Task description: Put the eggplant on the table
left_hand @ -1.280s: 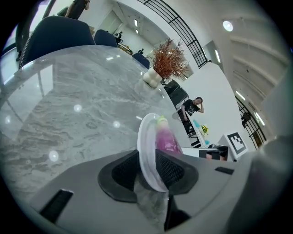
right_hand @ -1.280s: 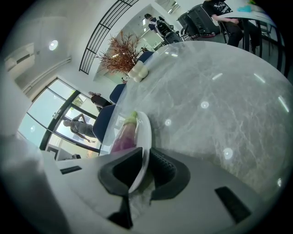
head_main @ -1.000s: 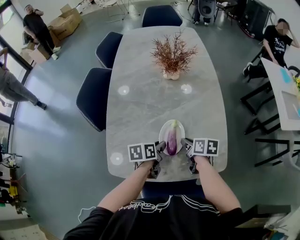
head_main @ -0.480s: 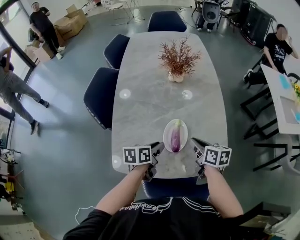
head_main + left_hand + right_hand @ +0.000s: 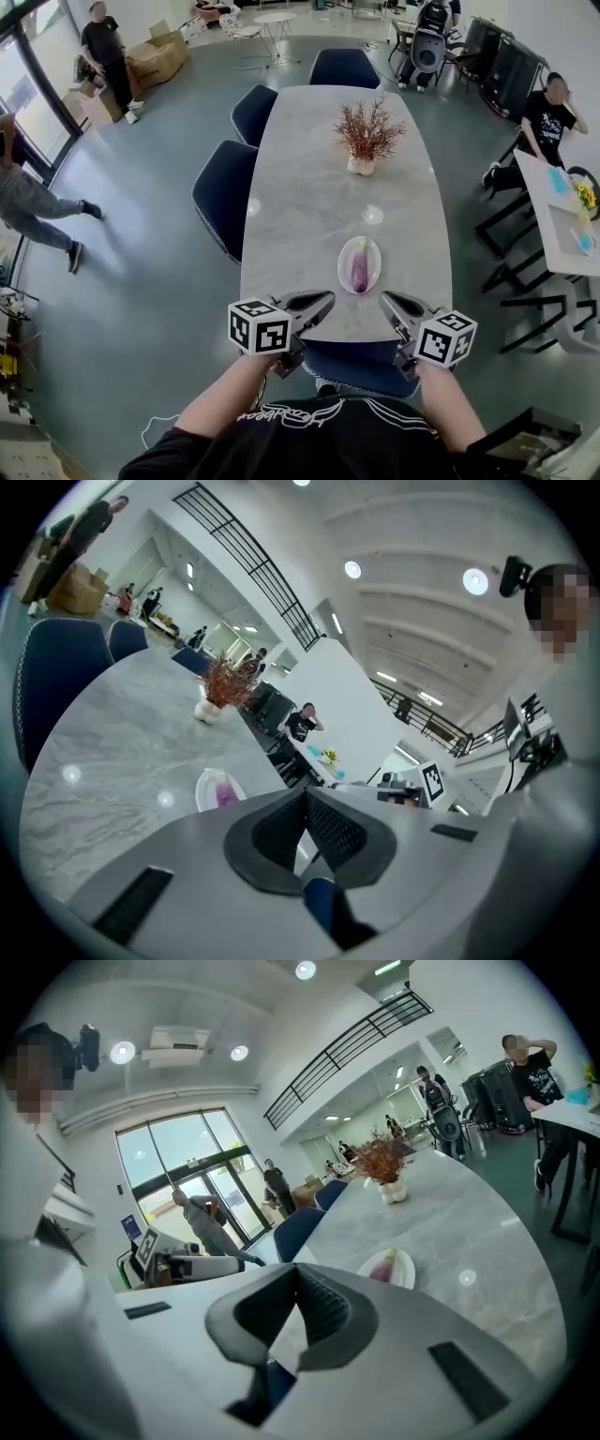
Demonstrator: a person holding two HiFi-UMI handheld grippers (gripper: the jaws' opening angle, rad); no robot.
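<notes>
Purple eggplant (image 5: 359, 270) on plate (image 5: 373, 259), left gripper (image 5: 329, 297) jaws just closed empty, right gripper (image 5: 385, 298) jaws closed empty.

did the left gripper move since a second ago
Yes. The left gripper has pulled back from the plate toward the near edge of the table; its jaws have just been closing, with nothing between them.
</notes>
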